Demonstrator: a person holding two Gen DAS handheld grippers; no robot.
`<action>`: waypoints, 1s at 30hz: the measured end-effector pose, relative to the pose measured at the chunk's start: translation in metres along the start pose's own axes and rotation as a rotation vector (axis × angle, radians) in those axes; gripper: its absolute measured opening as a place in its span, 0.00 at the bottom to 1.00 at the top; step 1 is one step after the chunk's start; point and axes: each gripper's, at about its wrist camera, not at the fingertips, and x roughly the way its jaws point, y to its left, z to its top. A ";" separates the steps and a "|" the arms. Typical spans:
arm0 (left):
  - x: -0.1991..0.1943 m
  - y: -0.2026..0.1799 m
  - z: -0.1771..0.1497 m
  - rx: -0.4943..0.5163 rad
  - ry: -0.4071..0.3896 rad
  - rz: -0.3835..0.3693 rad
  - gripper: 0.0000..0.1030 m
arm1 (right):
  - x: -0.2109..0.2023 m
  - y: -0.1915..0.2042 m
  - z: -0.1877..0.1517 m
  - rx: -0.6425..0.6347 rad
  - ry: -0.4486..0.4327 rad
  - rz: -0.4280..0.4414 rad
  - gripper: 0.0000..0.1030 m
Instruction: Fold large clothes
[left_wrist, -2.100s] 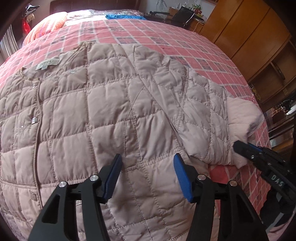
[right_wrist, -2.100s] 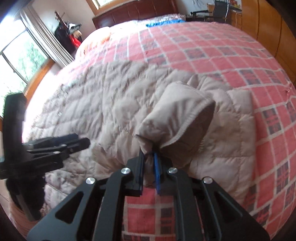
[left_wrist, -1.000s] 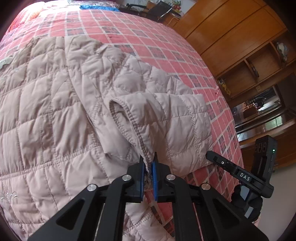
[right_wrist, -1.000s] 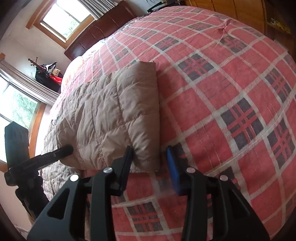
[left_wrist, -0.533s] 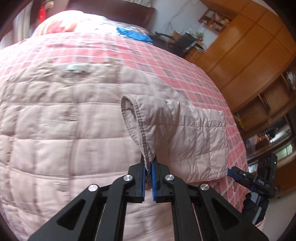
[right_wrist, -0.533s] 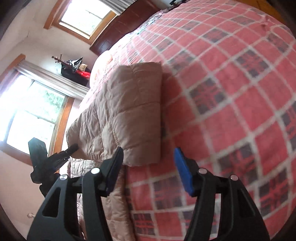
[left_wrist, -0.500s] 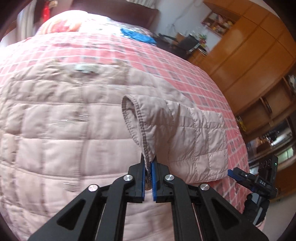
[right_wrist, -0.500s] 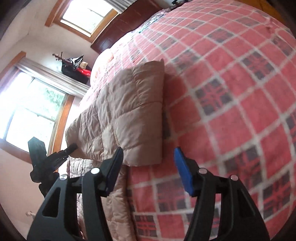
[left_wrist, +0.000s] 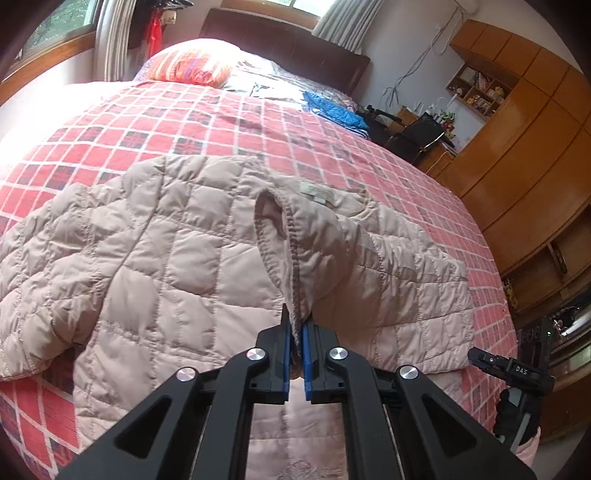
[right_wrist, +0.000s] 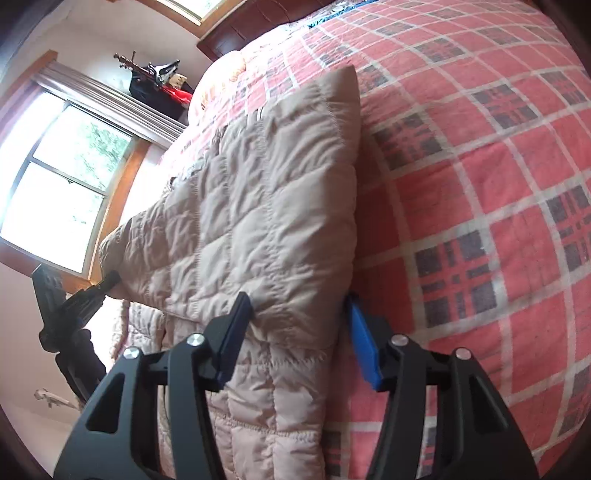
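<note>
Left gripper still pinches sleeve cuff, now carried leftward over quilted jacket; right gripper stays spread.

The red plaid bedspread lies bare and open right of the beige quilted jacket, wide room to pass there. In the left wrist view more bare plaid stretches beyond the collar, up to an orange pillow and a blue crumpled cloth. Wooden cabinets wall off the right side. The lifted sleeve cuff stands up over the jacket's middle.
</note>
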 end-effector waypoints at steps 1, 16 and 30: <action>0.003 0.009 0.001 -0.010 0.010 0.012 0.05 | 0.002 0.002 0.000 -0.006 0.008 -0.008 0.45; 0.047 0.053 -0.013 -0.007 0.117 0.066 0.15 | 0.026 0.025 0.008 -0.056 0.046 -0.192 0.36; -0.012 0.004 0.002 0.097 -0.007 0.054 0.49 | 0.015 0.130 0.003 -0.211 -0.021 -0.207 0.48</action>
